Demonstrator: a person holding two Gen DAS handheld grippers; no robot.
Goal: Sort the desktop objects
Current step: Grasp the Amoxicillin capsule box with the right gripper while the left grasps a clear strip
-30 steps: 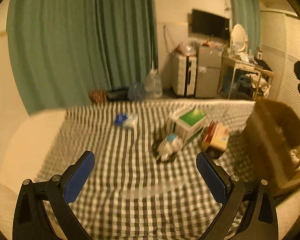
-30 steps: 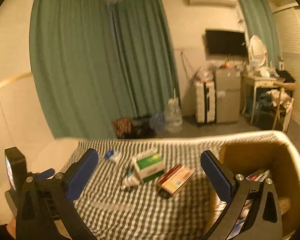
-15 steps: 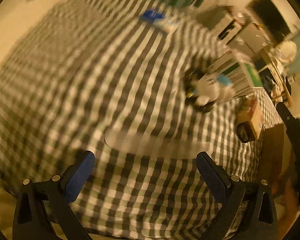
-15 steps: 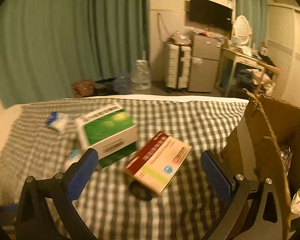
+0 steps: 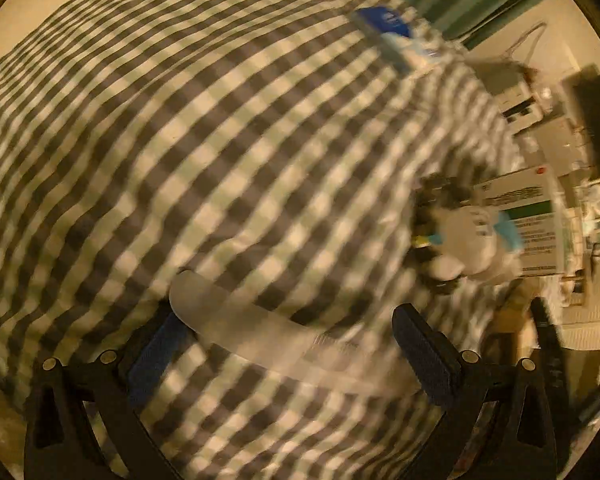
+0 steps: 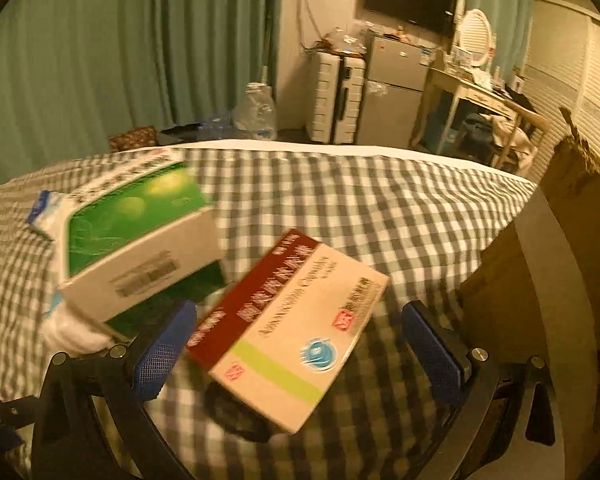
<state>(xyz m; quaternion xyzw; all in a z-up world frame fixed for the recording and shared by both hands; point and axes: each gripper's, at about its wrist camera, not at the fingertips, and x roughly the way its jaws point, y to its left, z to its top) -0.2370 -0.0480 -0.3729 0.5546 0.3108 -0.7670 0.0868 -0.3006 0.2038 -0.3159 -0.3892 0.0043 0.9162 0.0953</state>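
My left gripper is open just above a clear plastic ruler that lies on the checked cloth between its fingers. A white bundle with blue parts and a green and white box lie to the right. A blue and white packet lies far up. My right gripper is open around a red and cream box, which rests tilted on a dark object. The green and white box sits to its left.
A brown cardboard box stands at the right edge of the table. Behind the table are green curtains, water bottles, a suitcase, a small fridge and a desk.
Both grippers have moved down and forward. The left one has come over the ruler and tilted. The right one has closed in on the red and cream box.
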